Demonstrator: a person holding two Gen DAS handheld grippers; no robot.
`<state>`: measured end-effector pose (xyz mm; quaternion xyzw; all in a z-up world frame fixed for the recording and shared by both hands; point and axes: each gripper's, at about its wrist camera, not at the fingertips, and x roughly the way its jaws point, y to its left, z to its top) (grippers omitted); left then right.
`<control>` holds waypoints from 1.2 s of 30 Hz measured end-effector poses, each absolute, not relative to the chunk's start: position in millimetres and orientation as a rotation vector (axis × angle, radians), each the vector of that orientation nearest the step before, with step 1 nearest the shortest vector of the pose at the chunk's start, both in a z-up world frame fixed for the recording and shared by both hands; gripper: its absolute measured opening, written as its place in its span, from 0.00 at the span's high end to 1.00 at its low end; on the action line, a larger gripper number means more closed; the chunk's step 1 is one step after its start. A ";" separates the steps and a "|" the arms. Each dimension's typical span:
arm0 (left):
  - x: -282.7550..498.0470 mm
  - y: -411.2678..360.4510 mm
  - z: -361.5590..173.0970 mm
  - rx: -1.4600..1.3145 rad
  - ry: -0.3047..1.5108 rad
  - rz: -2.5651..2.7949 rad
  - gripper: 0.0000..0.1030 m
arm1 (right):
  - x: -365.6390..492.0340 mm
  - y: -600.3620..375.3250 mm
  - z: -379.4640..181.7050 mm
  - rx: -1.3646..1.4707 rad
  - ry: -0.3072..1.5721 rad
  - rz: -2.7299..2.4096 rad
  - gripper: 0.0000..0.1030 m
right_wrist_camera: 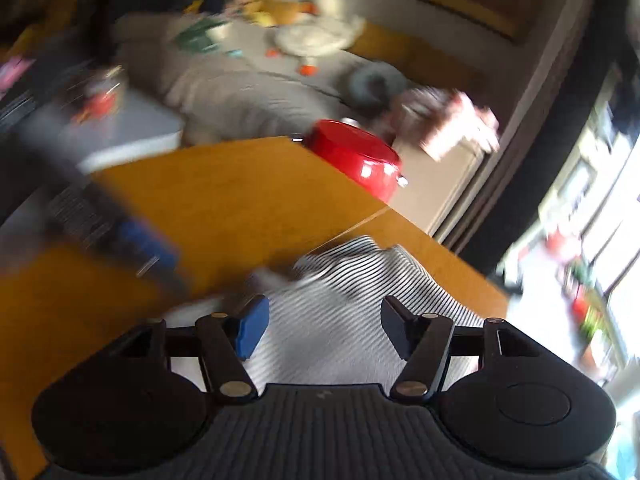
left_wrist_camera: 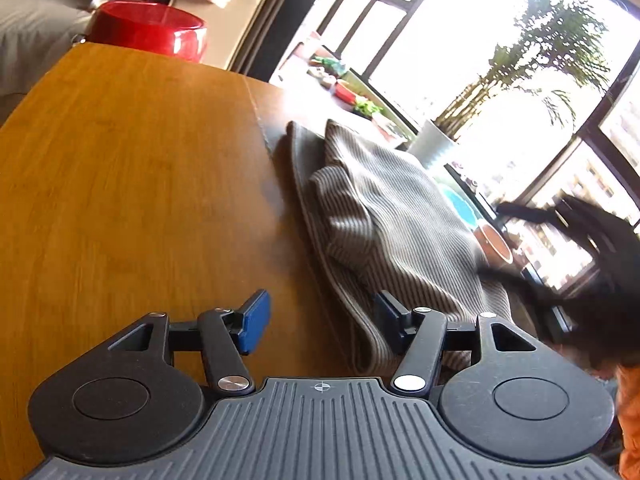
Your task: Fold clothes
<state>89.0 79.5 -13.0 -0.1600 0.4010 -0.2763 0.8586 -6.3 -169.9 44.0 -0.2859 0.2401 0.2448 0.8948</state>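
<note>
Wooden table (left_wrist_camera: 120, 160) bears folded striped garment (left_wrist_camera: 380, 216)

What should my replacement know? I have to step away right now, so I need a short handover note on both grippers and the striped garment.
Left gripper: open, holding nothing, at the near edge of the striped garment.
Right gripper: open, empty, over the garment; its view is blurred.
Garment: bunched in loose layers on the wooden table, near the window-side edge.
Done: partly gathered, no neat fold.
Left: flatten it, fold it squarely.
</note>
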 end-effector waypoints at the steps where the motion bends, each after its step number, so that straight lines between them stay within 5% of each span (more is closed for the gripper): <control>1: 90.9 80.2 -12.2 -0.343 0.845 -0.575 0.38 | -29.0 -169.0 40.9 -0.644 0.492 0.545 0.37; 8: 90.7 65.3 3.3 -0.261 0.804 -0.607 0.36 | -91.8 -152.0 -25.8 -0.903 0.449 0.478 0.35; 10: 86.0 58.5 10.1 -0.191 0.769 -0.632 0.31 | -79.1 -147.4 -41.8 -0.938 0.416 0.433 0.55; 11: 79.8 55.9 14.1 -0.126 0.735 -0.651 0.27 | -64.3 -153.3 -33.9 -0.825 0.481 0.452 0.63; 18: 27.5 4.8 9.9 0.503 0.472 -0.791 0.19 | 22.1 -217.8 9.9 -0.100 0.855 0.580 0.67; 24: 16.4 -48.4 -27.1 0.801 0.314 -0.904 0.19 | 25.9 -229.2 11.9 -0.027 0.894 0.624 0.67; 29: 24.4 -52.6 -32.3 0.745 0.337 -0.896 0.19 | 18.9 -232.7 11.5 -0.056 0.831 0.625 0.70; 31: 23.0 -40.6 -27.9 0.678 0.381 -0.893 0.19 | 13.0 -222.5 8.9 -0.176 0.776 0.621 0.70; 36: 31.6 -9.1 -20.2 0.448 0.554 -0.894 0.33 | -14.2 -197.7 9.1 -0.356 0.676 0.647 0.45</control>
